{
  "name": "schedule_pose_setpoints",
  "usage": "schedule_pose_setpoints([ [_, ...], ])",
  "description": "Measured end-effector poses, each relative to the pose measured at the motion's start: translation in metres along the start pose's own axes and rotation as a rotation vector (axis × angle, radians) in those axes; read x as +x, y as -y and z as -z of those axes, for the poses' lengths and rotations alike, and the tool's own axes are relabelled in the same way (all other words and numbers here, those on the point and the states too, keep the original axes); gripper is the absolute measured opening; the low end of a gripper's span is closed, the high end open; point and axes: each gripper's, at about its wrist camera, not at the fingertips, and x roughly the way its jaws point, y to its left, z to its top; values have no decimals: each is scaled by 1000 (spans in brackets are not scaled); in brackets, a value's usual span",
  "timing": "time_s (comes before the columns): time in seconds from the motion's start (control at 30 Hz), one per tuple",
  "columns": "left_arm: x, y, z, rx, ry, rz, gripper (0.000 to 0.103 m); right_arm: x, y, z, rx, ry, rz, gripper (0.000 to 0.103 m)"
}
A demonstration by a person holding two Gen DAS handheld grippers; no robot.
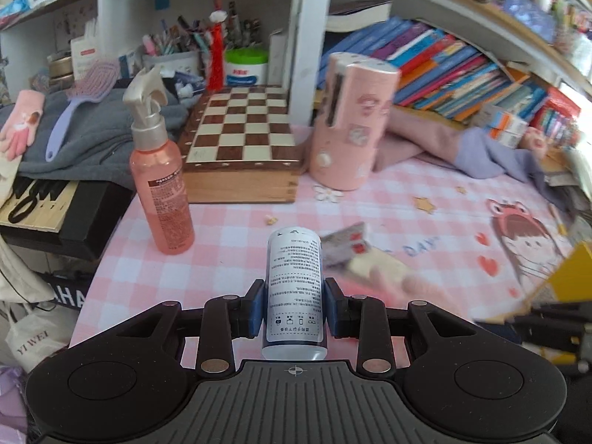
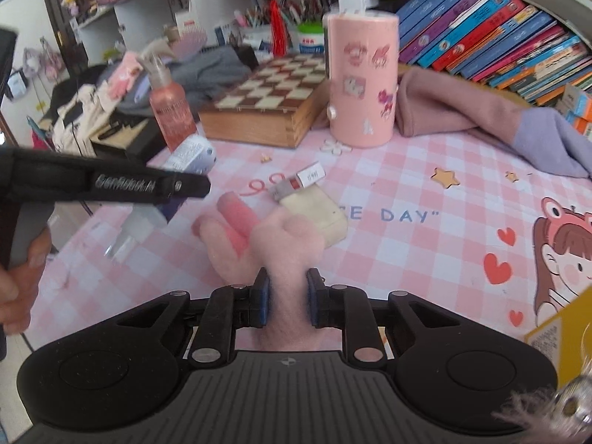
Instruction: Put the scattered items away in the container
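Held for binning: our left gripper [image 1: 295, 307] clamps a white printed tube [image 1: 295, 288] lengthwise, our right gripper [image 2: 287, 299] pinches a pink glove [image 2: 259, 244] by its cuff, both above the checked surface [image 2: 407, 192], yellow container [image 2: 558, 333] alongside.

Yellow cardboard box [image 2: 555, 329] cut off by right edge, contents unseen. Pink fuzzy glove [image 2: 255, 236] motion-blurred in left wrist view, cuff hidden between jaws. White printed tube [image 1: 294, 288] base hidden behind gripper body. Small red-and-white packet [image 2: 296, 184] text too small to read.
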Motion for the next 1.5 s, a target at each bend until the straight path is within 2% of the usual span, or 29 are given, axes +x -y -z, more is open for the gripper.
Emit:
schedule_pose_setpoints([
  [0.2, -32, 10, 10, -19, 31, 57, 31, -33, -2, 6, 5, 53, 11, 19],
  [0.63, -88, 24, 34, -55, 104, 110, 31, -81, -14, 22, 40, 119, 26, 19],
  [1.5, -179, 19, 103, -128, 138, 215, 31, -160, -77, 86, 68, 179, 34, 19],
])
